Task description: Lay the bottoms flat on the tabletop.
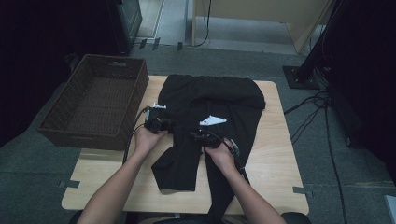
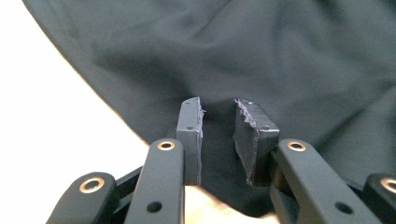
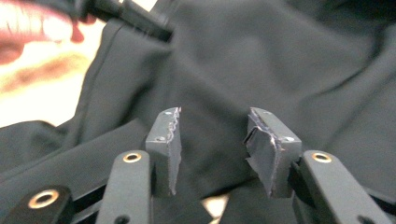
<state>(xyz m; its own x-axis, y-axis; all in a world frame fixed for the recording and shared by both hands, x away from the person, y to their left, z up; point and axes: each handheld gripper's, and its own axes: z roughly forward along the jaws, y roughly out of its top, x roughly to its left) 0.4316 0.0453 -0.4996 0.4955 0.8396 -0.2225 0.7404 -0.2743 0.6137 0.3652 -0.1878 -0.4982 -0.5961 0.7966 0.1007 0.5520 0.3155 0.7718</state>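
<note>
A black garment (image 1: 212, 95) lies spread on the light wooden table (image 1: 273, 154), one part trailing toward the near edge. My left gripper (image 1: 167, 125) rests at the garment's left edge, and in the left gripper view it (image 2: 218, 106) stands open, with the dark cloth (image 2: 243, 56) lying below and beyond the gap. My right gripper (image 1: 198, 135) hovers over the middle of the garment. In the right gripper view it (image 3: 214, 117) is open too, the cloth (image 3: 280, 60) behind its pads untouched. The other gripper and a hand (image 3: 28, 25) appear at the top left there.
A brown wicker basket (image 1: 70, 95) stands on the table's left corner, reaching past its edge. Cables (image 1: 310, 109) and a black stand base (image 1: 299, 77) lie on the carpet to the right. Bare wood shows right of the garment.
</note>
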